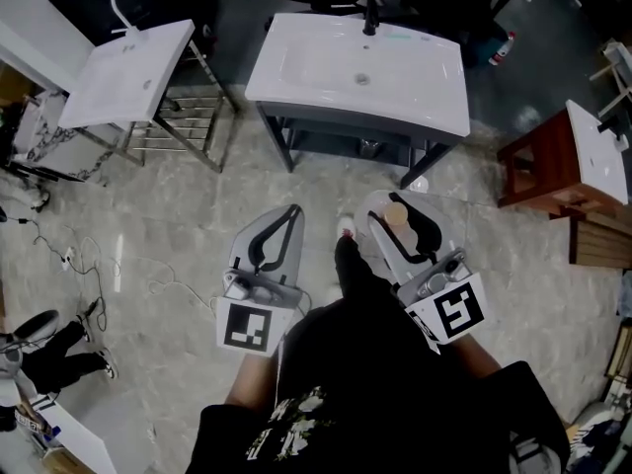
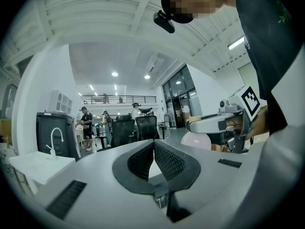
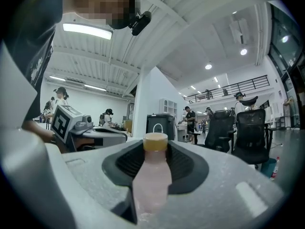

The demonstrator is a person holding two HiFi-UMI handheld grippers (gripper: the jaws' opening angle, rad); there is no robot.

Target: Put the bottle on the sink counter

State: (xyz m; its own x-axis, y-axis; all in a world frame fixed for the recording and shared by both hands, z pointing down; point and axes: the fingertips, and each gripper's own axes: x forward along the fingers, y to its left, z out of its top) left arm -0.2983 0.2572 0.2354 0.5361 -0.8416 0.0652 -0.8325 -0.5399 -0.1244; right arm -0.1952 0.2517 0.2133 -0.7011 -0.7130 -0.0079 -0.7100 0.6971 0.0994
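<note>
three sinks: upper-left sink (image 1: 128, 72), top-centre sink (image 1: 360, 72), right-edge sink (image 1: 604, 151). floor (image 1: 326, 191) lies ahead. right gripper (image 1: 397, 205) clamps the one bottle (image 3: 152, 175); left gripper (image 2: 153, 143) fingers pressed together.

A small white rectangular basin (image 1: 128, 72) sat on a bare metal frame (image 1: 188, 126) at the left of the grey marbled floor (image 1: 178, 225). Thin white cables (image 1: 89, 260) trailed nearby. A red-brown wooden stand (image 1: 548, 166) stood at the right. Black office chairs (image 2: 147, 127) and standing people (image 2: 86, 123) filled the background.

No text can be read (shirt print (image 1: 286, 425) blurred).
</note>
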